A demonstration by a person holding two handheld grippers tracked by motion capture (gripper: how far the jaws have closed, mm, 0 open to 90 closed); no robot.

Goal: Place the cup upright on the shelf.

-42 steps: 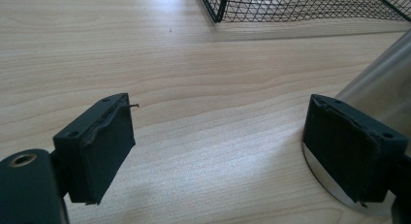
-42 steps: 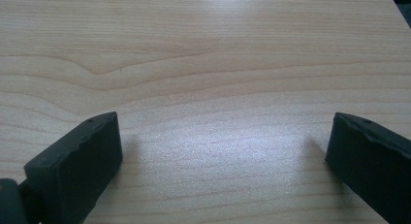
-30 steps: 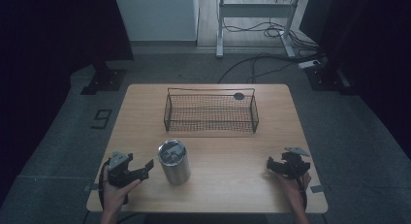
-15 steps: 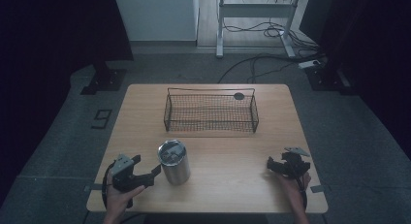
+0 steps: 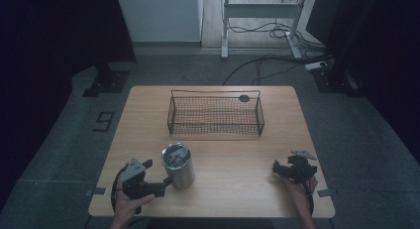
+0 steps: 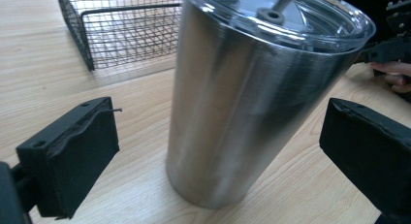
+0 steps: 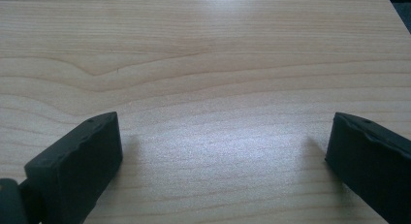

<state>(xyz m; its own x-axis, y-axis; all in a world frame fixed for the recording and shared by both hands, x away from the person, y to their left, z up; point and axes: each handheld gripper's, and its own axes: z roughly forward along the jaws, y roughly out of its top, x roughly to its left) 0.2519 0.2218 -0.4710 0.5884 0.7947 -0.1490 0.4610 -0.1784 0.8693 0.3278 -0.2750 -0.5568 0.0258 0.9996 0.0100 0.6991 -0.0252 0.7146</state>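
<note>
A steel tumbler with a clear lid stands upright on the wooden table, left of centre near the front. My left gripper is open just to the tumbler's left, its tips close to the wall. In the left gripper view the tumbler stands between and just beyond the two wide-apart jaws, untouched. My right gripper rests open at the front right of the table. In the right gripper view its spread jaws frame bare tabletop.
A black wire basket stands across the middle back of the table, also seen behind the tumbler as a wire basket. A small dark round disc lies by the basket's far right corner. The other hand shows at the right edge.
My left gripper has moved right and slightly toward the front, closing in on the tumbler until its jaws flank it. The right gripper has stayed put.
</note>
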